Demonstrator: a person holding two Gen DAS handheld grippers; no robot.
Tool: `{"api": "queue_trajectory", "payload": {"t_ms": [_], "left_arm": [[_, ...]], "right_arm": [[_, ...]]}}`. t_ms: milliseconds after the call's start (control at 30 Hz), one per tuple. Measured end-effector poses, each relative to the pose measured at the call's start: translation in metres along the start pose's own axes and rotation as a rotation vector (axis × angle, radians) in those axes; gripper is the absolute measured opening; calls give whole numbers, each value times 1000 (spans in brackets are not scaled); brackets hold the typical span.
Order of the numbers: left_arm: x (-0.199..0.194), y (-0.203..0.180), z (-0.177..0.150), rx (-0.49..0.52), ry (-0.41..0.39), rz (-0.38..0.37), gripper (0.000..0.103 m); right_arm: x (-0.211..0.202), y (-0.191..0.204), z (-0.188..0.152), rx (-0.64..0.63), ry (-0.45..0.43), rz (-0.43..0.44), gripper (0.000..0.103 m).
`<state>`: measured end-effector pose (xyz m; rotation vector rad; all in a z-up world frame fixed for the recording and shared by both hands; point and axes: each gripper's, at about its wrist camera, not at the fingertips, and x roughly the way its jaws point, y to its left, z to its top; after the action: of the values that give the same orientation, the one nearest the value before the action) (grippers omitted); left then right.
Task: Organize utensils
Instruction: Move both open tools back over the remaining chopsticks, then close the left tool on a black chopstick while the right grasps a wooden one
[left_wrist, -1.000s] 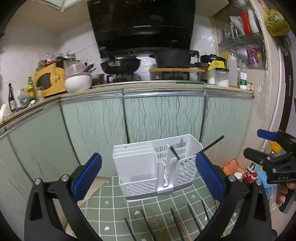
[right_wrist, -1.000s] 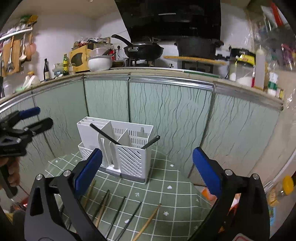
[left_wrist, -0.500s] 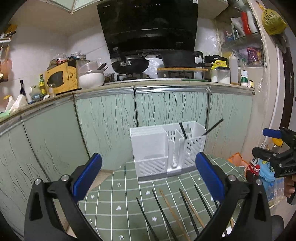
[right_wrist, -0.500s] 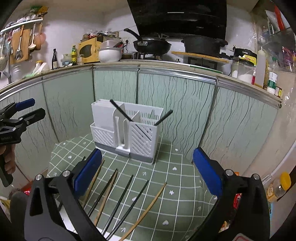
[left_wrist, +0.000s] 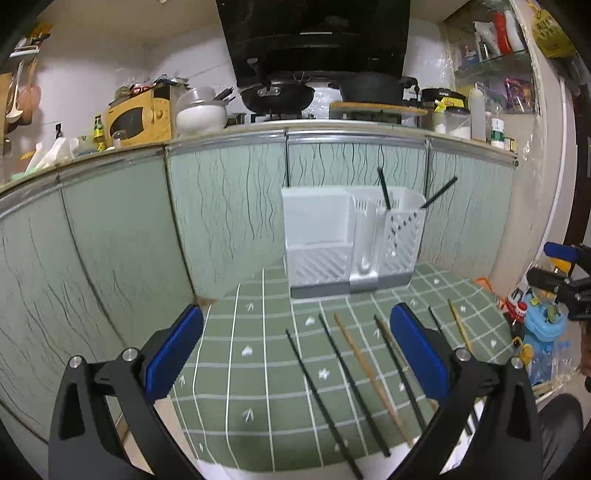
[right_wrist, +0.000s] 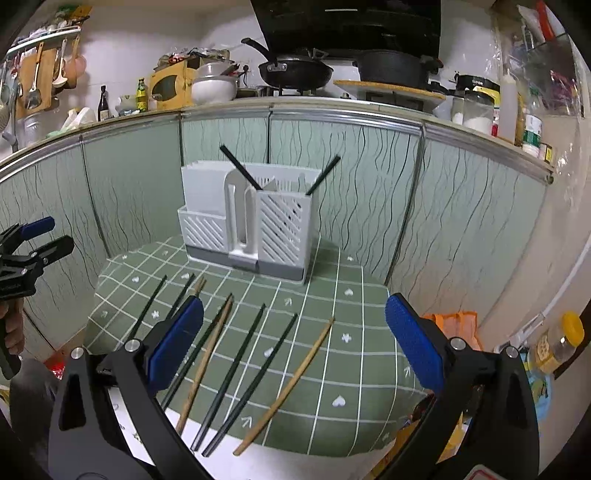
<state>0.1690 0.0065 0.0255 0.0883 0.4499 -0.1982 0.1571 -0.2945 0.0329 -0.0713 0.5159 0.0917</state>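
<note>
On the green checked cloth (right_wrist: 347, 314) of the worktop, a white rack (right_wrist: 255, 225) stands near the cabinet doors (right_wrist: 369, 177). Two dark chopsticks (right_wrist: 240, 168) lean in its right compartment, one tilted to the left and the other (right_wrist: 323, 173) to the right. In front of the rack, more chopsticks lie in a loose row on the cloth: several dark ones (right_wrist: 236, 358) and some wooden ones (right_wrist: 291, 380), most of them apart, two pairs almost touching. The left tool (left_wrist: 295, 354) hangs above the near edge of the cloth, wide open and holding nothing. The right tool (right_wrist: 295, 345) is also wide open and empty, over the row of chopsticks. Above the cabinets there are a wok (right_wrist: 295, 72), a pot (right_wrist: 391, 68) and a white bowl (right_wrist: 214, 88).
</note>
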Motion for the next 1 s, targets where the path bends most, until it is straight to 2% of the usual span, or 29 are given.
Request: {"api": "queue_trajectory", "payload": {"t_ms": [300, 700, 1000], "left_arm": [[2, 5, -46, -12, 55, 27, 98], [14, -11, -96, 2, 128, 36, 98], [26, -33, -121, 44, 166, 47, 97]], "right_arm": [[4, 12, -39, -50, 35, -28, 95], [24, 12, -83, -7, 139, -56, 95], [43, 16, -109, 33, 215, -82, 93]]}}
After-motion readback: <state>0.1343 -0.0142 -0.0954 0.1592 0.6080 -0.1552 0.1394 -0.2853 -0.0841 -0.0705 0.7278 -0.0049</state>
